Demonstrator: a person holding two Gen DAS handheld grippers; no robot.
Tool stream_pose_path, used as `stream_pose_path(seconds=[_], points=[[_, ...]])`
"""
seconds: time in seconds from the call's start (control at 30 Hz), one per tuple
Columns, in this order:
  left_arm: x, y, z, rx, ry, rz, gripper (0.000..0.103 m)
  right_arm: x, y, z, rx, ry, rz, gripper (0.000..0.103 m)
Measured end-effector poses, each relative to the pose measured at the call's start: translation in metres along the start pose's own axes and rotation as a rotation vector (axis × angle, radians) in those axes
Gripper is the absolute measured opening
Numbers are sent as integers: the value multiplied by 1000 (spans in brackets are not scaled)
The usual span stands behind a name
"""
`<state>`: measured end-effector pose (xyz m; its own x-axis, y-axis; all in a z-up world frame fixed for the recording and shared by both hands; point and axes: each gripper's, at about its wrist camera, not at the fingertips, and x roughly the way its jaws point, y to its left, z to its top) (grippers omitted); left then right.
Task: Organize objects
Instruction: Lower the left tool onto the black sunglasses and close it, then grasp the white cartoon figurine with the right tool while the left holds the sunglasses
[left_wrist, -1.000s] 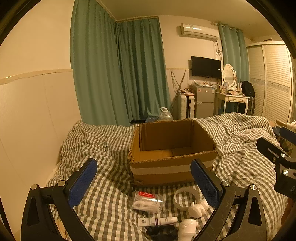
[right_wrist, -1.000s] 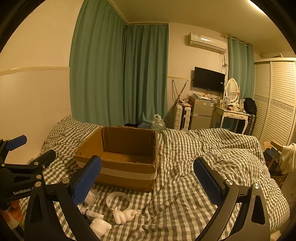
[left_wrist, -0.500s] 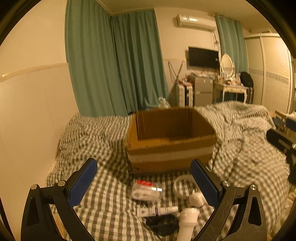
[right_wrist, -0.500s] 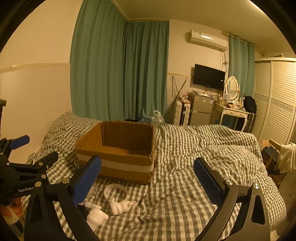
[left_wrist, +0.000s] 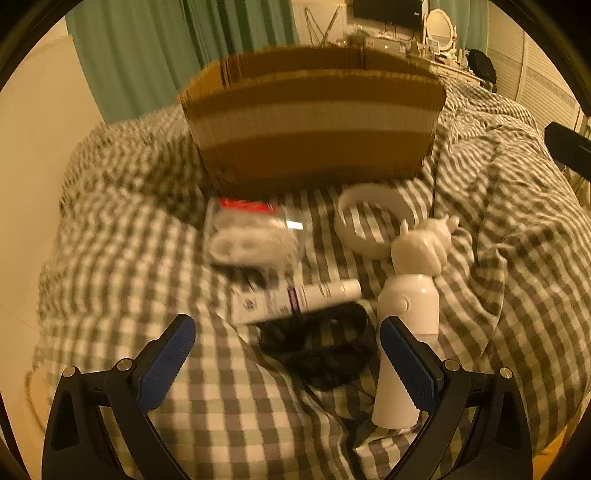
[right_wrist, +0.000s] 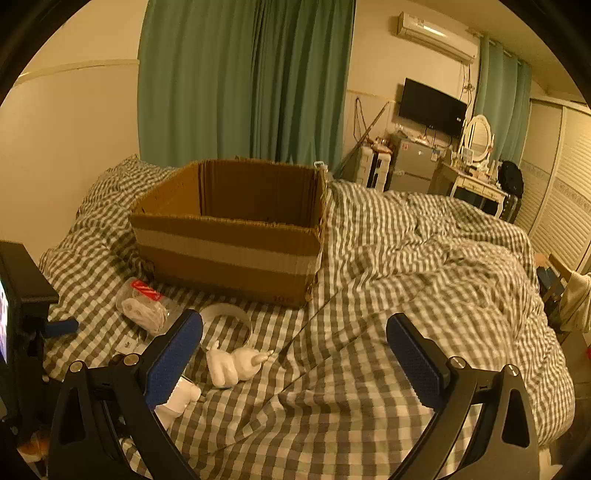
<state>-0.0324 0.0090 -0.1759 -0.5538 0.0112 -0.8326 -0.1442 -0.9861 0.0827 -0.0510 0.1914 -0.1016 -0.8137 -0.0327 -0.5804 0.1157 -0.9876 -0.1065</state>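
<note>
An open cardboard box (left_wrist: 314, 118) (right_wrist: 236, 236) stands on the checked bed. In front of it lie a clear bag of white cables (left_wrist: 251, 236) (right_wrist: 142, 306), a white ring (left_wrist: 373, 221) (right_wrist: 227, 317), a white animal figure (left_wrist: 424, 243) (right_wrist: 236, 363), a white tube (left_wrist: 295, 301), a black tangled item (left_wrist: 317, 350) and a white bottle (left_wrist: 406, 332) (right_wrist: 177, 402). My left gripper (left_wrist: 288, 362) is open, low over the tube and black item. My right gripper (right_wrist: 295, 362) is open and empty over the bedding right of the figure.
A cream wall (right_wrist: 66, 147) borders the bed's left side. Green curtains (right_wrist: 240, 81) hang behind the box. A dresser, fridge and TV (right_wrist: 432, 107) stand at the far right. Rumpled duvet (right_wrist: 443, 277) spreads right of the box.
My left gripper has dropped down and forward toward the loose items, which now loom large. My right gripper has moved slightly closer to the bed. Both stay open.
</note>
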Motion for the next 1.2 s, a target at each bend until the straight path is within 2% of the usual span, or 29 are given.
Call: stream_pose_path(seconds=[0.23, 0.27, 0.3, 0.37, 0.57, 0.7, 0.8, 0.87, 1.13, 1.17, 1.2], points=[[22, 3, -6, -61, 92, -93, 94, 10, 5, -6, -10, 19, 1, 100], [26, 3, -5, -68, 105, -108, 91, 11, 5, -6, -8, 22, -2, 100], [29, 2, -5, -77, 113, -132, 84, 13, 5, -6, -5, 28, -4, 100], [33, -1, -3, -89, 124, -155, 82, 16, 5, -8, 3, 43, 2, 100], [20, -4, 2, -65, 63, -139, 81, 27, 8, -13, 8, 77, 34, 100], [-8, 8, 15, -65, -53, -44, 81, 43, 8, -17, 33, 124, 88, 100], [-18, 19, 26, -64, -104, 22, 81, 65, 13, -21, 42, 202, 155, 100], [-18, 24, 32, -72, -116, 45, 81, 84, 19, -24, 32, 259, 175, 100], [-12, 29, 45, -65, -126, 57, 81, 149, 29, -34, 60, 471, 245, 100], [-11, 29, 47, -61, -123, 57, 81, 153, 31, -34, 55, 489, 250, 99], [-9, 29, 48, -61, -121, 58, 81, 158, 34, -35, 48, 505, 251, 95]])
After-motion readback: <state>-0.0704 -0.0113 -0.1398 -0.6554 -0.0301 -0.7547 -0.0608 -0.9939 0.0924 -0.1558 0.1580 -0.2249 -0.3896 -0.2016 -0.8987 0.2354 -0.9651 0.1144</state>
